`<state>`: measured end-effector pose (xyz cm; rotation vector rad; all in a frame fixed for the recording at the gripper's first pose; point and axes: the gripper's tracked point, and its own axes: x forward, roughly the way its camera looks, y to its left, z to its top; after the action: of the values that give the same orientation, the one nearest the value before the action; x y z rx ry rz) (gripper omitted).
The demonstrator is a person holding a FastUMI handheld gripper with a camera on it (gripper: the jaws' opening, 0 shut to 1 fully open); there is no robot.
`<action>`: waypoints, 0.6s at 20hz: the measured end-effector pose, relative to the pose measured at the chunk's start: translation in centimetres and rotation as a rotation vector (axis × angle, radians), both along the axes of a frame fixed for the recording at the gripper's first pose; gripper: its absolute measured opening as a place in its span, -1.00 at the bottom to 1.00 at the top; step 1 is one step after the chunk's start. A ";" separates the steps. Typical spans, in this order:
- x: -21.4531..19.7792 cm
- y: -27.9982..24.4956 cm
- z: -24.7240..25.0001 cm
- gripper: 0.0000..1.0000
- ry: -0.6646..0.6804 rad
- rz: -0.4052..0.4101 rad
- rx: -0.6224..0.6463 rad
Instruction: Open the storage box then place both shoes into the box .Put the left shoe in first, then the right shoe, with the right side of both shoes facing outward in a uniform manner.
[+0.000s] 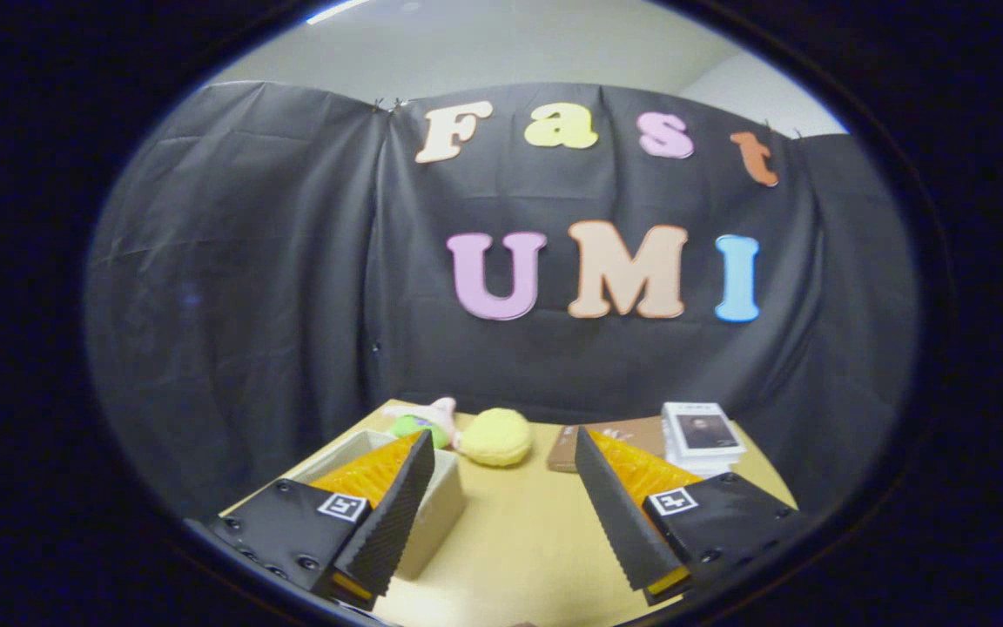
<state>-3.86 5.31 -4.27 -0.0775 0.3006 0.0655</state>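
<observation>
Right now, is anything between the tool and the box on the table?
Nothing visible. The open tool has bare tan tabletop between its fingers, and the white rectangular box sits right behind one finger. The round yellow plush toy lies further off, beyond the box.

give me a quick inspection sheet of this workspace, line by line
surface: tan table, bare between the fingers
job's things: pale box behind one finger, open or shut unclear; shoes nothing seen
clutter: yellow plush beyond the fingers, pink and green plush toy beside it, brown book lying flat, white stack of books next to it
grippers: gripper open, fingers apart over the table, holding nothing
cables: nothing seen
surroundings: black cloth wall behind the table, pale ceiling above
</observation>
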 end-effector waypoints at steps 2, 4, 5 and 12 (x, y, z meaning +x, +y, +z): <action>-1.2 -3.7 1.5 1.00 -0.061 -0.052 -0.029; -2.7 -6.4 2.9 1.00 -0.116 -0.089 -0.038; -3.5 -7.8 3.3 1.00 -0.136 -0.111 -0.041; -6.7 -13.9 4.0 1.00 -0.194 -0.201 -0.112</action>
<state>-10.55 -8.63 -0.28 -0.1630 0.1165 -0.1582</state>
